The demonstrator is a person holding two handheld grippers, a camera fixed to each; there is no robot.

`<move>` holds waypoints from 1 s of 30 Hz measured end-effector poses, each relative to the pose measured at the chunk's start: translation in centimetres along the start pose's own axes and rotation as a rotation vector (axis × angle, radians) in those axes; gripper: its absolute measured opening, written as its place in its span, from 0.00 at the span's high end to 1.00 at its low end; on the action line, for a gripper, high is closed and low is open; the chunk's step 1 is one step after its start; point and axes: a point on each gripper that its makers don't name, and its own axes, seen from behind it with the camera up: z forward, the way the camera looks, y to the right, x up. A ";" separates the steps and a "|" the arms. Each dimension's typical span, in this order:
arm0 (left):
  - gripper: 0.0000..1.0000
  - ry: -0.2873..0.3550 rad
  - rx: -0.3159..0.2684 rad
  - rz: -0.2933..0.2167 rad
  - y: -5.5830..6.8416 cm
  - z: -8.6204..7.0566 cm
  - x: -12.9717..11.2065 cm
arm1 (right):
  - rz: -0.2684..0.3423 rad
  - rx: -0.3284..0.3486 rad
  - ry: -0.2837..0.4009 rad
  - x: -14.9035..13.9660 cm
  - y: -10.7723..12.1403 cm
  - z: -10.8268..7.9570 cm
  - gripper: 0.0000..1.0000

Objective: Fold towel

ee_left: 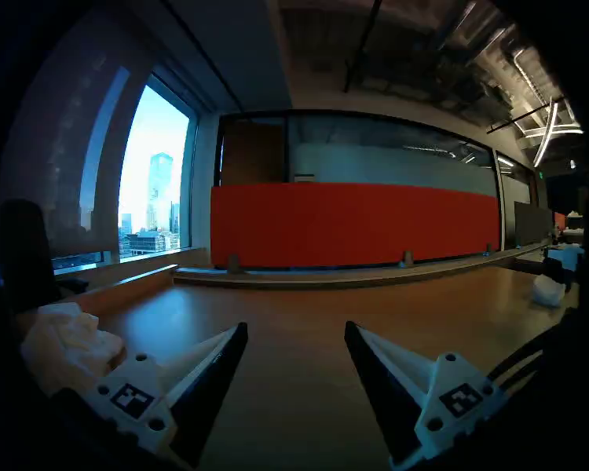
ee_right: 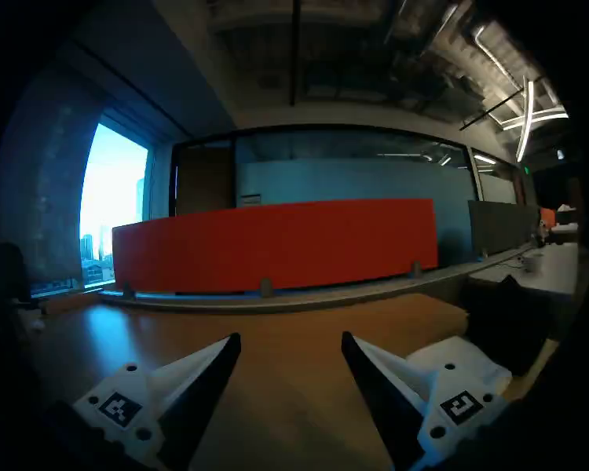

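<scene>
Wood desk, red divider behind: left gripper and right gripper both spread apart, holding nothing; crumpled white towel lies on desk near left gripper's left finger.

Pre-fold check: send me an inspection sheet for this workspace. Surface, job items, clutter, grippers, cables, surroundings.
Surface: wooden table, no spills seen.
Job's things: white towel, crumpled in a heap on the table, to the left in the left gripper view; unfolded, not held.
Clutter: small white object at the table's far right; dark object, cannot tell what it is.
Grippers: left gripper open, holding nothing; right gripper open, holding nothing.
Cables: black cables beside the left gripper.
Surroundings: red divider panel along the table's far edge; window with daylight; black chair.
</scene>
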 end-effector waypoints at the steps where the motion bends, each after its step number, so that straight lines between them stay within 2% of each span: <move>1: 0.09 0.000 0.000 0.000 0.0 0.0 0.0 | 0.000 -0.001 -0.001 -0.1 0.0 0.0 0.01; 23: 0.08 0.000 0.000 0.000 0.1 0.0 -0.1 | -0.077 -0.011 -0.018 -2.0 -0.2 -0.3 0.01; 30: 0.09 0.000 0.000 0.000 0.1 0.0 -0.1 | -0.080 -0.011 -0.022 -2.1 -0.3 -0.1 0.01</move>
